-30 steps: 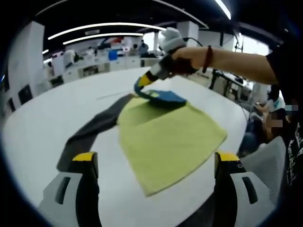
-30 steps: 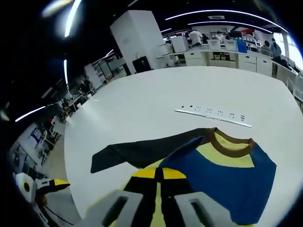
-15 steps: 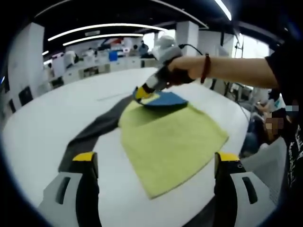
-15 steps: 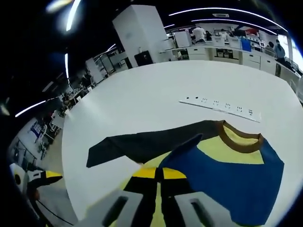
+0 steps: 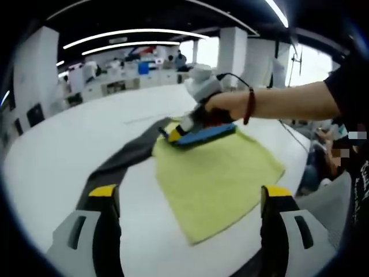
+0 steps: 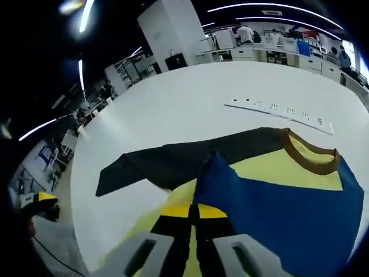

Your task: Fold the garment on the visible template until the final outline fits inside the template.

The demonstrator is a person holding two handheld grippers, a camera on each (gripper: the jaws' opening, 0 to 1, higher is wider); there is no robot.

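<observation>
A garment lies on the white table [image 5: 52, 144]: a yellow-green body [image 5: 219, 179], a dark grey sleeve [image 5: 124, 161] stretched to the left, and a blue part [image 5: 204, 134] folded over at the far end. My right gripper [image 5: 172, 135], held by a hand, is shut on that blue fold and presses it low over the body. In the right gripper view its jaws [image 6: 190, 211] meet on the cloth, with the blue panel [image 6: 282, 213], brown collar [image 6: 311, 160] and dark sleeve [image 6: 167, 164] ahead. My left gripper [image 5: 190, 193] stands open near the table's front edge, off the garment.
A white strip with dark marks [image 6: 277, 112] lies on the table beyond the garment. A seated person [image 5: 340, 156] is at the table's right edge. Benches and cabinets [image 5: 121, 72] line the back of the room. The left gripper's yellow tip [image 6: 36, 199] shows past the table's left rim.
The right gripper has come down and toward me with the blue fold, laying it flatter on the yellow-green body. The left gripper has stayed open in place.
</observation>
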